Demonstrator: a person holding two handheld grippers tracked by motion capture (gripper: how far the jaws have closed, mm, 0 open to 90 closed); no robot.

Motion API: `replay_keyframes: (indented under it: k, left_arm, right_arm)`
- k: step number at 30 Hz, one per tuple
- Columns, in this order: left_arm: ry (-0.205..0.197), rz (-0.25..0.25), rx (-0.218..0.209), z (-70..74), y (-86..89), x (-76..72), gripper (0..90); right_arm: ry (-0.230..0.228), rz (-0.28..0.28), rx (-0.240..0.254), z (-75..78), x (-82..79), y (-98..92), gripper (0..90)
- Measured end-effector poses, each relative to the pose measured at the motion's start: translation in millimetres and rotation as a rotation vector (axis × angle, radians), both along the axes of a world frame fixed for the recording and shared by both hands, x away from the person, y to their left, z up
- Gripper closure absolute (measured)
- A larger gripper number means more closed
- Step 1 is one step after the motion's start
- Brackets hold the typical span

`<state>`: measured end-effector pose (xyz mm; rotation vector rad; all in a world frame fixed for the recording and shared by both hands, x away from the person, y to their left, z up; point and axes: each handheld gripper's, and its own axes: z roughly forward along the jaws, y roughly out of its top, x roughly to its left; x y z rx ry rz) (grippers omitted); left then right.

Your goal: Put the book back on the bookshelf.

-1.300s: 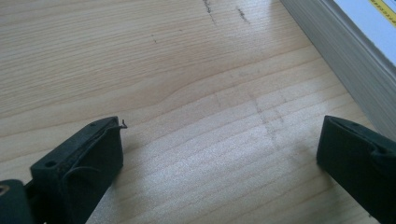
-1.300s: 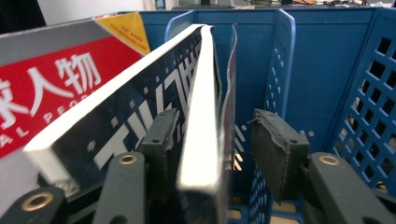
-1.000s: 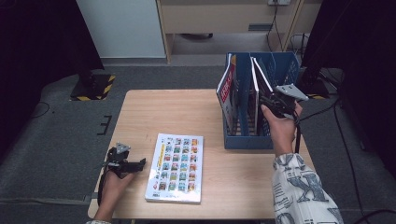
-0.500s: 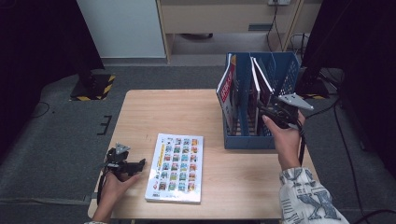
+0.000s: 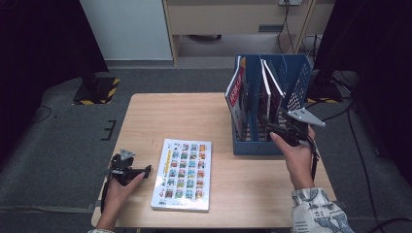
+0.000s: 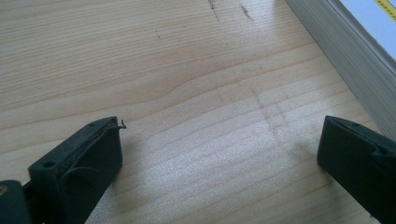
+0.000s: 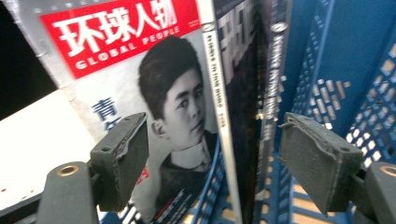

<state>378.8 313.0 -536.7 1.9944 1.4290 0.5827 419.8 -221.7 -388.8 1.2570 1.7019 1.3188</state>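
Observation:
A blue file rack [image 5: 297,73] stands on the table's right side with magazines upright in its slots. My right gripper [image 5: 272,130] is at the rack's near end. Its jaws have just been opening and now stand open [image 7: 212,140]. Between them, untouched by the pads, rise a red-titled magazine [image 7: 154,79] and a dark one [image 7: 243,93]. A thick book [image 5: 183,172] with a picture-grid cover lies flat near the table's front. My left gripper [image 5: 145,170] rests just left of it, open over bare wood [image 6: 219,140], the book's page edge [image 6: 345,51] at its right.
The wooden table [image 5: 184,116] is bare between the book and the rack. Another magazine with a red and white cover [image 5: 237,94] leans in the rack's left slot. Grey floor surrounds the table, and a cabinet stands behind it.
My right gripper has drawn back from the magazines' tops toward the rack's near end and a little lower, its jaws spreading. The left gripper and the book have not moved.

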Motion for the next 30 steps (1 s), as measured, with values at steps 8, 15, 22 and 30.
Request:
replay_keyframes:
  k: [8,15,22,30]
  left_arm:
    - [0.0,-0.01,0.0,0.0,0.6,0.4,0.0]
    - [0.001,-0.016,0.0,0.1,1.1,0.5,0.0]
    - [0.001,-0.036,-0.001,0.1,3.0,0.5,0.0]
    - [0.002,-0.056,-0.001,0.2,4.8,2.3,0.0]
  right_arm:
    - [0.01,0.03,-0.021,-6.1,-7.5,7.3,21.3]
    - [0.025,0.048,-0.036,-10.0,-9.8,9.1,17.7]
    - [0.042,0.083,-0.018,-19.4,-17.7,16.4,14.1]
    - [0.072,0.14,-0.001,-33.4,-27.7,26.8,11.1]
